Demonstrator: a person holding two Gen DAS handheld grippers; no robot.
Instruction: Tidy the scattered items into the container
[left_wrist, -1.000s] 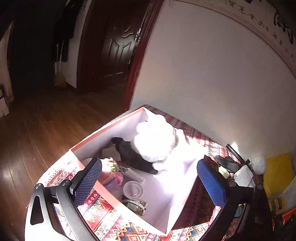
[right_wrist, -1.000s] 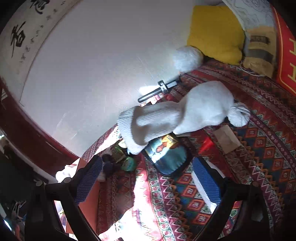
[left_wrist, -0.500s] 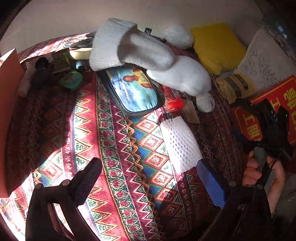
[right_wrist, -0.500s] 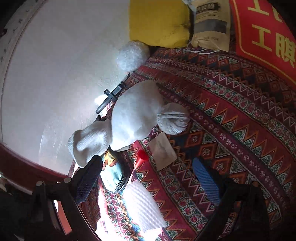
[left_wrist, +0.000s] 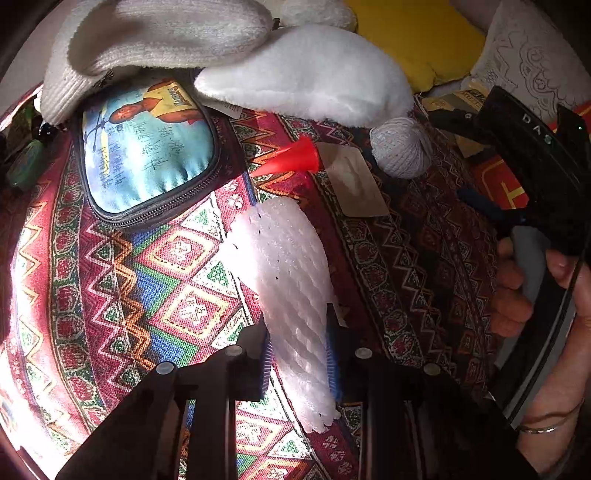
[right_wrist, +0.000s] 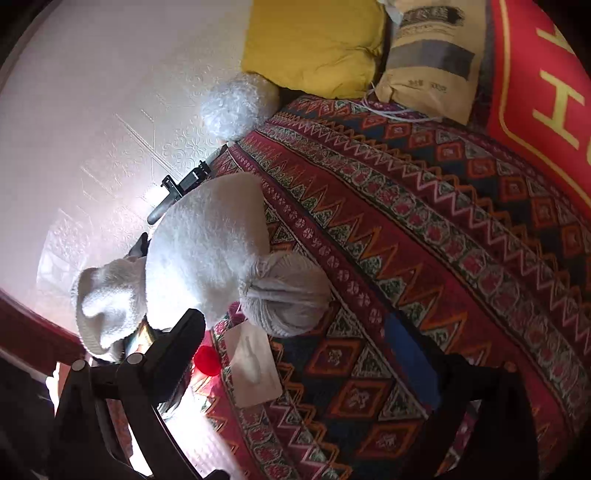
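Foam sleeve (left_wrist: 291, 295) — white, netted — lies on the patterned cloth (left_wrist: 173, 288) with its near end pinched between the pads of the left gripper (left_wrist: 298, 360), whose jaws have just been closing onto it. Beyond it lie a red cone (left_wrist: 291, 157), a tan card (left_wrist: 356, 184), a zipped pouch (left_wrist: 147, 151) and a white knitted hat (left_wrist: 306, 74) with its pompom (left_wrist: 402, 147). Right gripper (right_wrist: 295, 354) hovers with jaws spread wide, empty, near the pompom and card; a hand (left_wrist: 528, 291) holds it.
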